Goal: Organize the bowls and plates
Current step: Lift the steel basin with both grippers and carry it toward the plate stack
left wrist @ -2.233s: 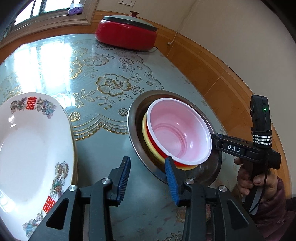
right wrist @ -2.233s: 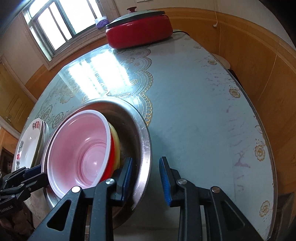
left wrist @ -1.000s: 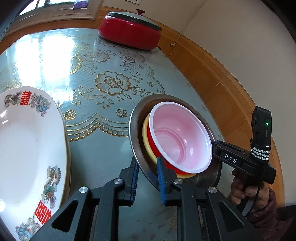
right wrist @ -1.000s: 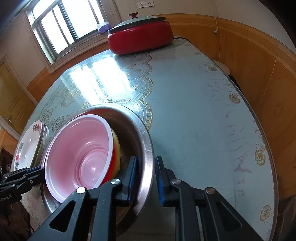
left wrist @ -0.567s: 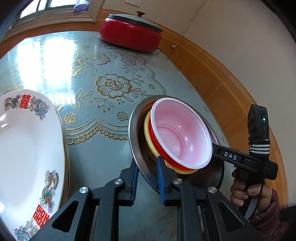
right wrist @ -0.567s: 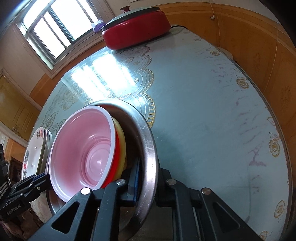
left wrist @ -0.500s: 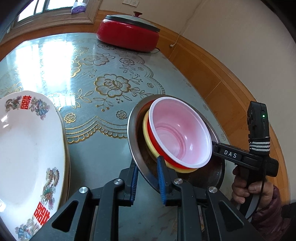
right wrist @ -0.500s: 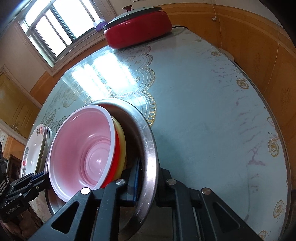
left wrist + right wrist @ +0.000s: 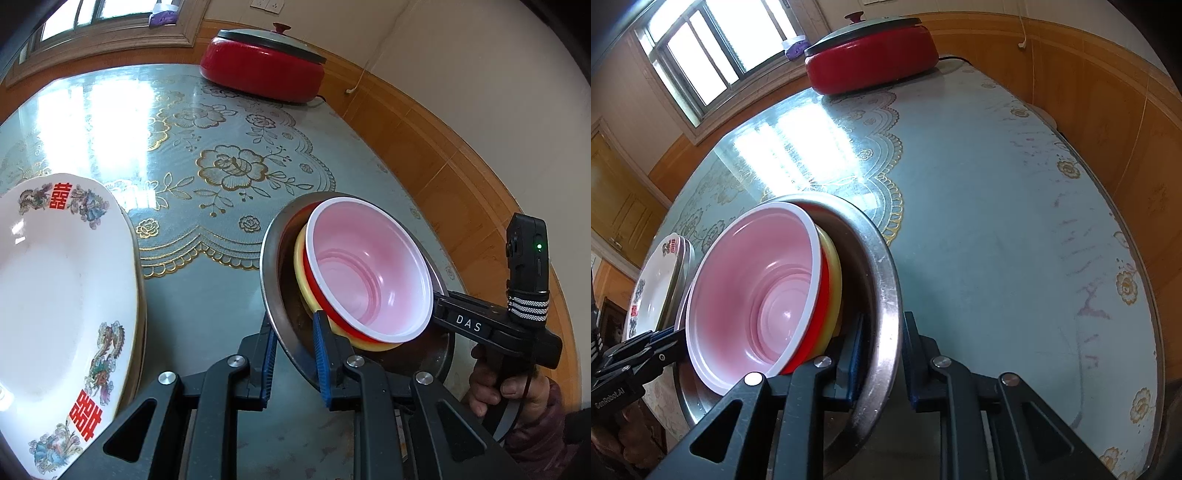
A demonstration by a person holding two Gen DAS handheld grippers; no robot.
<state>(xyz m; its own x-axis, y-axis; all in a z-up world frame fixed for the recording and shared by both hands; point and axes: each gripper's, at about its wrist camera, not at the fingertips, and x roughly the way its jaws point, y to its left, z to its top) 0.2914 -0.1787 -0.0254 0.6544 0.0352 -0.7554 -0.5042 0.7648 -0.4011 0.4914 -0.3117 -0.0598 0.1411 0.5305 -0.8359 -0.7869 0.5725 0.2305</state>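
Steel basin (image 9: 271,266) tilted above bench (image 9: 207,122), pink bowl (image 9: 369,266) nested inside over red and yellow bowls. Left gripper (image 9: 293,354) and right gripper (image 9: 879,354) both clamp basin rim on opposite sides. Plate stack (image 9: 55,295) beside, left.

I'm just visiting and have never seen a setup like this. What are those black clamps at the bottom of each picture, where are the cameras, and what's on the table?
There is no robot here: a person holds a two-fingered clamp in each hand, and a wide-angle camera on each clamp looks along its fingers. The left gripper and the right gripper each pinch the rim of one steel basin, on opposite sides. Nested inside it are a yellow bowl and a red bowl with a pink inside. Beside it on the flowered table sits a stack of white plates; at the far end stands a lidded red pot.
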